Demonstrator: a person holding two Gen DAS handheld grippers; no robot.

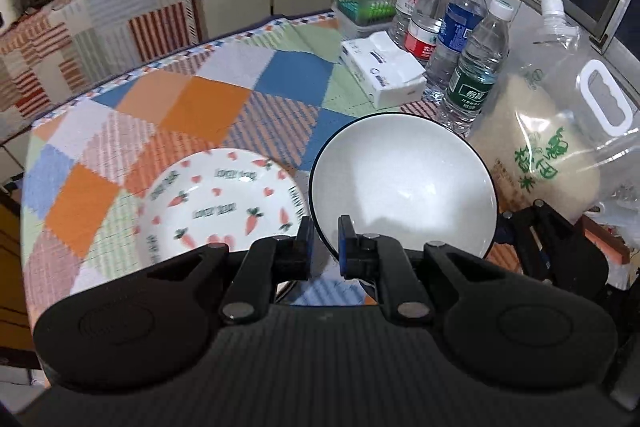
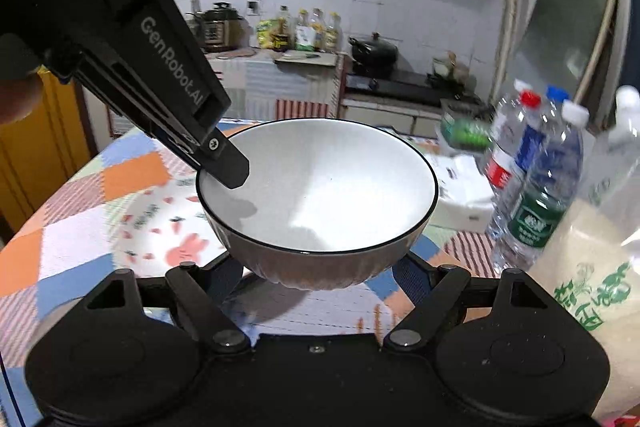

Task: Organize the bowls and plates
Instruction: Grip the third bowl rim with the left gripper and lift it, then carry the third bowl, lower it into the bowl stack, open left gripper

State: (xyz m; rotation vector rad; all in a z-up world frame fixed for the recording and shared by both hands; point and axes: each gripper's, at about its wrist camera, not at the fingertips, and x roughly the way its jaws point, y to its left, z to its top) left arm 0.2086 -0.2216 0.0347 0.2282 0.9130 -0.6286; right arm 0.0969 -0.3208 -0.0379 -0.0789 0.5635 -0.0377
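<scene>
L gripper (image 1: 323, 241) pinches the near rim of the white bowl (image 1: 404, 179), one finger (image 2: 228, 167) inside, one outside. Bowl's lifted, tilted, above the patchwork tablecloth (image 1: 208, 99). R gripper (image 2: 320, 277) sits under it, jaws spread wide either side of the base, can't tell if touching. Carrot-print plate (image 1: 216, 203) lies flat just left. Farther back: tissue box (image 1: 384, 71), water bottles (image 1: 476, 67), rice bag (image 1: 552, 139)
</scene>
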